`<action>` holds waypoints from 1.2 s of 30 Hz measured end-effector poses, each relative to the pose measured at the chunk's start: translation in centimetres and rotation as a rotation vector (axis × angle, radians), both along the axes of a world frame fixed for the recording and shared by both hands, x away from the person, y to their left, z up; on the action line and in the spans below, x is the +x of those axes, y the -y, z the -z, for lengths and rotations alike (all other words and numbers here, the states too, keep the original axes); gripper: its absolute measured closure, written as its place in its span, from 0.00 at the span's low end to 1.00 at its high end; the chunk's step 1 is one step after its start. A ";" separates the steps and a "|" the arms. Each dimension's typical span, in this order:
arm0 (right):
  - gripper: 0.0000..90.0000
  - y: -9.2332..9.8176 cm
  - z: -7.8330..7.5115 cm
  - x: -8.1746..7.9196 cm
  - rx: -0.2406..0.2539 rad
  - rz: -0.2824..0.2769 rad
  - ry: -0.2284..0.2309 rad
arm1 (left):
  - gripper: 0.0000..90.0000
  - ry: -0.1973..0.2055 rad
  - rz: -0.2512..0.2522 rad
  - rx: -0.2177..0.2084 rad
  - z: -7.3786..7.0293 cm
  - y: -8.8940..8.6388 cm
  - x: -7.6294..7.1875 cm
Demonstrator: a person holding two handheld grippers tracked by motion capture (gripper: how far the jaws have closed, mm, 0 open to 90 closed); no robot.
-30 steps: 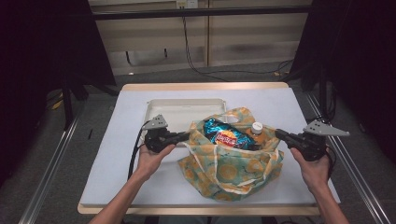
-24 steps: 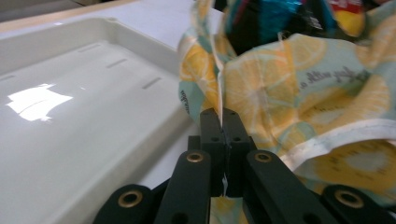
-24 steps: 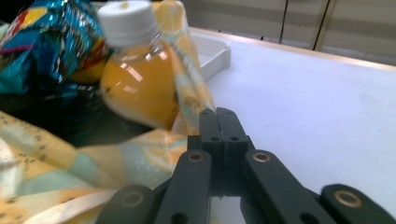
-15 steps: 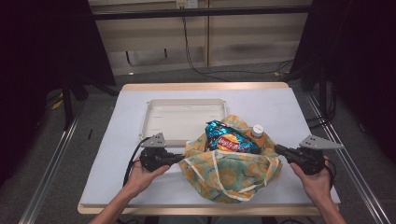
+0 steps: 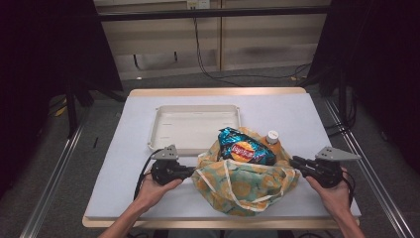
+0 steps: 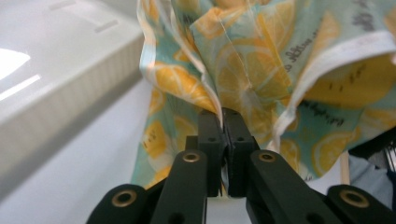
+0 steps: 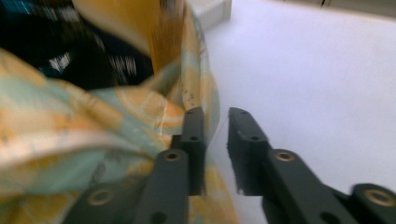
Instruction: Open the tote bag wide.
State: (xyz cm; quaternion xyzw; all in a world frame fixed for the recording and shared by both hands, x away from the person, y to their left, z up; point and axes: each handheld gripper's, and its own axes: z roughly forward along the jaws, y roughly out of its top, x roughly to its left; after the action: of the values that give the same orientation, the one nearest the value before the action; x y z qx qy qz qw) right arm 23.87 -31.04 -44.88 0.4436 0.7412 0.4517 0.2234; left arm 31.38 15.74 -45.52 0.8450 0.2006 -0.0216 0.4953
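- L gripper (image 6: 223,116): jaws nearly shut, still pinching a thin fold of the lemon-print bag (image 5: 245,181) at its left edge; jaws had just eased a touch
- R gripper (image 7: 215,121): jaws had just been opening, clear gap between pads, bag cloth against one jaw only, so released
- Bag sat on the white table (image 5: 124,148) btw both grippers, near front edge, mouth open
- Inside: chip packet (image 5: 245,147) & orange bottle (image 5: 272,141) w/ white cap
- White tray (image 5: 193,126) just behind the bag, touching its back
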 end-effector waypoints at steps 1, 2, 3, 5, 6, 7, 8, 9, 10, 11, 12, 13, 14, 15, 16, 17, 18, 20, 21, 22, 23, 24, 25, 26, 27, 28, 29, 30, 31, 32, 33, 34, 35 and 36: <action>0.78 0.1 -0.4 -0.2 0.015 0.008 0.018 | 0.93 0.006 -0.003 -0.008 -0.1 -0.2 0.0; 0.76 0.2 -0.8 -0.4 0.041 0.007 0.037 | 0.92 0.008 -0.002 -0.013 -0.2 -0.3 -0.1; 0.72 0.4 -1.8 -0.9 0.087 -0.010 0.067 | 0.86 0.015 -0.008 -0.021 -0.3 -0.5 -0.2; 0.70 0.2 -2.6 -1.4 0.112 -0.030 0.088 | 0.83 0.034 -0.018 -0.056 -1.1 -1.0 -0.5; 0.70 0.2 -2.6 -1.4 0.112 -0.030 0.088 | 0.80 0.034 -0.018 -0.056 -1.1 -1.0 -0.5; 0.69 0.0 -2.8 -1.6 0.123 -0.048 0.094 | 0.80 0.041 -0.024 -0.066 -1.3 -1.2 -0.6; 0.69 -0.3 -3.0 -1.8 0.123 -0.060 0.098 | 0.79 0.045 -0.026 -0.080 -1.6 -1.3 -0.6; 0.68 -0.6 -3.1 -1.9 0.124 -0.074 0.098 | 0.78 0.051 -0.037 -0.091 -1.8 -1.5 -0.7; 0.68 -1.0 -3.4 -2.1 0.120 -0.080 0.100 | 0.77 0.059 -0.041 -0.095 -2.0 -1.7 -0.8; 0.67 -1.3 -3.6 -2.4 0.121 -0.079 0.112 | 0.76 0.070 -0.042 -0.110 -2.2 -1.8 -0.8; 0.67 -1.5 -3.9 -2.6 0.129 -0.094 0.119 | 0.75 0.076 -0.043 -0.120 -2.5 -1.9 -0.9; 0.66 -1.8 -4.2 -2.8 0.135 -0.115 0.123 | 0.74 0.080 -0.044 -0.125 -2.7 -2.0 -1.0; 0.65 -2.1 -4.5 -3.0 0.137 -0.127 0.129 | 0.72 0.097 -0.053 -0.123 -2.9 -2.0 -1.1; 0.65 -2.4 -4.7 -3.2 0.146 -0.142 0.130 | 0.70 0.099 -0.052 -0.129 -3.1 -2.0 -1.2; 0.65 -2.7 -4.8 -3.4 0.154 -0.161 0.125 | 0.70 0.101 -0.052 -0.145 -3.2 -2.0 -1.3; 0.64 -3.1 -4.9 -3.5 0.151 -0.184 0.123 | 0.69 0.108 -0.052 -0.148 -3.4 -1.9 -1.4; 0.64 -3.4 -4.9 -3.6 0.151 -0.198 0.119 | 0.68 0.113 -0.050 -0.144 -3.6 -1.9 -1.6; 0.62 -4.0 -4.7 -3.5 0.146 -0.233 0.107 | 0.65 0.117 -0.044 -0.154 -3.8 -1.8 -1.8; 0.62 -4.0 -4.7 -3.5 0.146 -0.233 0.107 | 0.65 0.122 -0.044 -0.155 -3.9 -1.8 -1.9; 0.62 -4.2 -4.6 -3.4 0.146 -0.260 0.100 | 0.63 0.118 -0.041 -0.165 -4.0 -1.9 -2.0; 0.61 -4.3 -4.5 -3.3 0.147 -0.263 0.096 | 0.63 0.122 -0.041 -0.169 -4.0 -1.9 -2.1; 0.61 -4.3 -4.5 -3.3 0.147 -0.263 0.096 | 0.63 0.129 -0.036 -0.170 -4.1 -1.9 -2.2; 0.61 -4.3 -4.5 -3.3 0.149 -0.268 0.090 | 0.62 0.129 -0.028 -0.181 -4.2 -1.8 -2.2; 0.61 -4.5 -4.4 -3.1 0.150 -0.276 0.083 | 0.61 0.136 -0.018 -0.184 -4.3 -1.7 -2.2; 0.61 -4.5 -4.4 -3.1 0.150 -0.276 0.083 | 0.61 0.141 -0.011 -0.194 -4.3 -1.4 -2.3; 0.60 -4.7 -4.3 -3.0 0.146 -0.281 0.079 | 0.61 0.146 0.001 -0.187 -4.3 -1.1 -2.3; 0.59 -4.9 -4.2 -2.9 0.143 -0.291 0.071 | 0.61 0.144 0.018 -0.185 -4.2 -0.7 -2.3; 0.59 -5.1 -4.1 -2.8 0.138 -0.300 0.060 | 0.61 0.145 0.030 -0.182 -4.1 -0.2 -2.3; 0.59 -5.3 -4.0 -2.8 0.134 -0.307 0.051 | 0.60 0.145 0.045 -0.170 -4.0 0.4 -2.4; 0.60 -5.6 -3.8 -2.7 0.129 -0.316 0.042 | 0.58 0.146 0.059 -0.163 -3.9 0.7 -2.4; 0.62 -5.7 -3.8 -2.7 0.123 -0.317 0.039 | 0.58 0.144 0.077 -0.159 -3.8 1.1 -2.4; 0.65 -5.8 -3.7 -2.6 0.121 -0.322 0.032 | 0.57 0.146 0.077 -0.151 -3.7 1.5 -2.4; 0.69 -5.8 -3.7 -2.6 0.117 -0.330 0.029 | 0.57 0.143 0.093 -0.149 -3.6 1.9 -2.5; 0.75 -5.9 -3.6 -2.6 0.113 -0.331 0.021 | 0.57 0.148 0.091 -0.127 -3.7 2.3 -2.6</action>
State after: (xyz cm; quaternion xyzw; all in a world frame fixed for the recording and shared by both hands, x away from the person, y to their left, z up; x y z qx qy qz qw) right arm 21.27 -25.14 -41.24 0.3226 0.7750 0.5279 0.1286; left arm 28.78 13.46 -41.85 0.8195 0.1230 0.0056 0.5597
